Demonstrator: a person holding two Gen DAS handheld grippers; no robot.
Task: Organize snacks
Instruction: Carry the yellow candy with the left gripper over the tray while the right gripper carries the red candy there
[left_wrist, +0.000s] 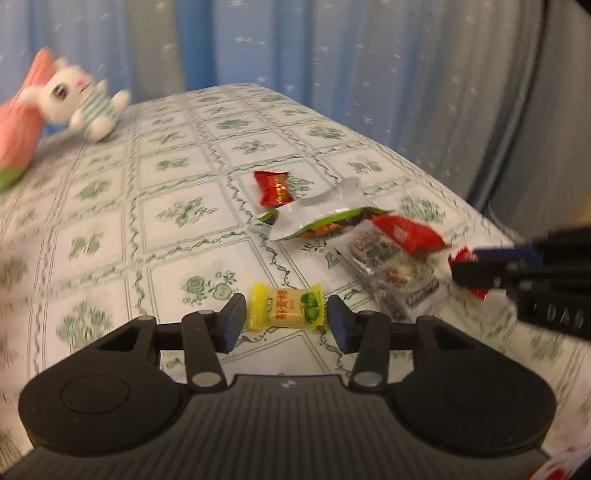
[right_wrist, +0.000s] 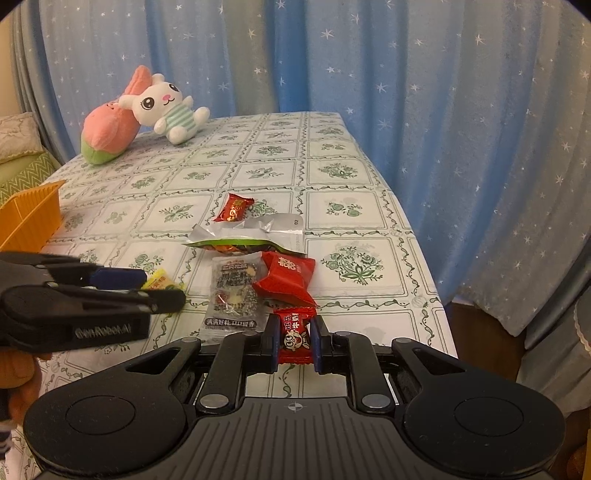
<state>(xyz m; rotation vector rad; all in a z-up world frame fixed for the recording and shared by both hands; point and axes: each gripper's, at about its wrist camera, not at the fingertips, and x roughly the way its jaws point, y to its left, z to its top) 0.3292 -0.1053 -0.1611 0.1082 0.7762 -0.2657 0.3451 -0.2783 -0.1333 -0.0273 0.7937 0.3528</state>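
My left gripper (left_wrist: 286, 317) brackets a yellow candy (left_wrist: 286, 307) on the floral tablecloth (left_wrist: 184, 206) — fingers apart, whether they touch the wrapper I cannot tell. My right gripper (right_wrist: 294, 341) is clamped on a small red candy (right_wrist: 294, 334), just beside the snack pile — a clear packet (right_wrist: 232, 291), a red pouch (right_wrist: 288, 275).

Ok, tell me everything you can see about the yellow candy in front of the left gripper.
The yellow candy is a small pillow-shaped sweet in a glossy yellow wrapper with crimped ends, red lettering and a green fruit picture. It lies flat on the tablecloth, lengthwise between the open fingers of the left gripper, its wrapper ends at or near the blue pads. It lies apart from the other snacks.
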